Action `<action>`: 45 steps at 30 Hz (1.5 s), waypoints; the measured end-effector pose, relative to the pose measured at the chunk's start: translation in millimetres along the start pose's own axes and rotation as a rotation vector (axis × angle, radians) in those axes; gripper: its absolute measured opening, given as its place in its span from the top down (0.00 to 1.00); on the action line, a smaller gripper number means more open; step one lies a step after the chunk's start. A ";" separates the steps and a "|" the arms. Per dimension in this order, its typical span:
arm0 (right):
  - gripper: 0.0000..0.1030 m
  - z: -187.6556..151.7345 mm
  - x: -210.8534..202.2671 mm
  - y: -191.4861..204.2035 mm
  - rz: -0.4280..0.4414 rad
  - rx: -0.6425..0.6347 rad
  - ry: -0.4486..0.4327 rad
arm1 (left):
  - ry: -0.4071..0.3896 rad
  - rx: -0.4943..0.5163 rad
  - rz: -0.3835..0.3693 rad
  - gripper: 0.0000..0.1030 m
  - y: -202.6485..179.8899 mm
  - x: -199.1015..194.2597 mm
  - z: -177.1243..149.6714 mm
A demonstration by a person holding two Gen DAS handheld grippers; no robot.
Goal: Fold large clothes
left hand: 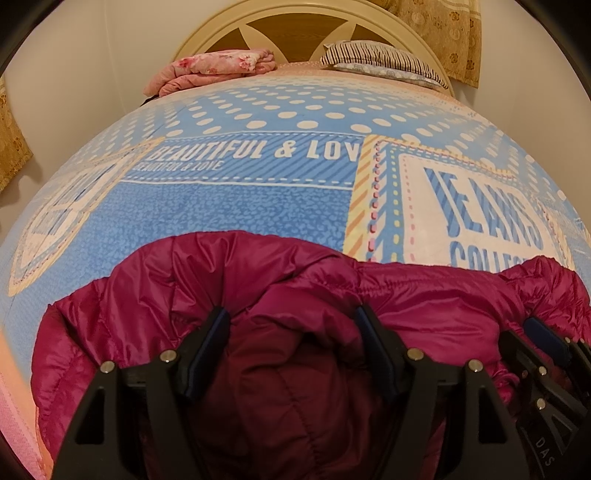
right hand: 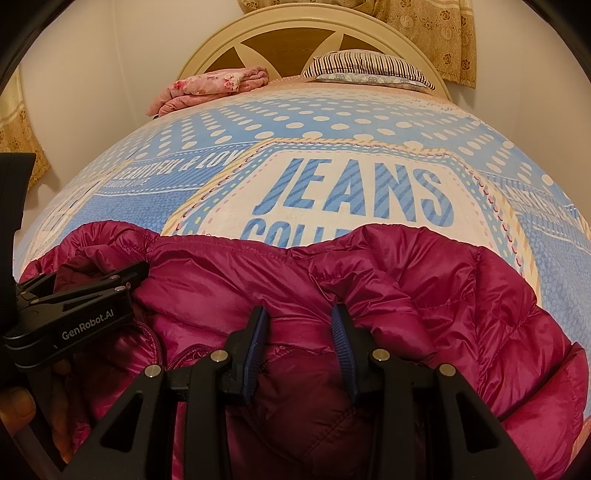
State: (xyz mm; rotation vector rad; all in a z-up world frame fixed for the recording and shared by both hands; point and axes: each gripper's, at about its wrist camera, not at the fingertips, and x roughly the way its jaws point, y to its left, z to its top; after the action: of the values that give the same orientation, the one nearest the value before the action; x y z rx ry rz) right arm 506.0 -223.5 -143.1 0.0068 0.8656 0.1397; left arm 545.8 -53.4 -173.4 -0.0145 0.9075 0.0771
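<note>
cream walls and gold patterned curtains point(right hand: 436, 33) frame a bed point(left hand: 258, 214) with a rounded cream headboard point(right hand: 295, 40). its blue sheet, dotted white, reads "beautiful & love" point(left hand: 255, 149) and "jeans" point(right hand: 354, 192) above a word the jacket half hides. at the headboard end lie a folded pink floral blanket point(left hand: 218, 70) and a striped pillow point(left hand: 384, 59). on the near end of the bed sits a glossy, quilted magenta puffer jacket point(right hand: 424, 280), bunched and puffy, with a zipper showing. the left hand-held gripper point(left hand: 291, 332), marked "genrobot.ai" on its black body, has its jaws set wide with a thick fold of the jacket bulging between the pads. the right hand-held gripper point(right hand: 299, 332), just beside it, clamps a narrower fold of the jacket between ribbed blue pads point(right hand: 341, 343).
</note>
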 end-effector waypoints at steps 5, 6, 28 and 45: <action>0.63 -0.4 0.1 -0.7 -0.003 -0.003 0.000 | 0.000 0.006 0.017 0.26 -1.6 0.1 0.1; 0.63 -0.6 0.2 -1.6 -0.003 -0.002 0.000 | 0.000 0.008 0.022 0.25 -1.7 0.2 0.3; 0.35 -118.0 -188.7 -86.6 0.077 0.070 -0.050 | -0.157 0.072 -0.146 0.08 121.4 -210.7 -137.4; 0.35 -326.9 -318.6 -91.8 0.042 0.127 0.004 | -0.039 0.059 -0.149 0.08 161.6 -261.0 -323.9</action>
State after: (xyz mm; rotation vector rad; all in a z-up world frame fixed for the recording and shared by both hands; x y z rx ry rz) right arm 65.0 -370.9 -119.3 0.1433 0.8776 0.1241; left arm 119.3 77.3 -164.0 -0.0256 0.8671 -0.0878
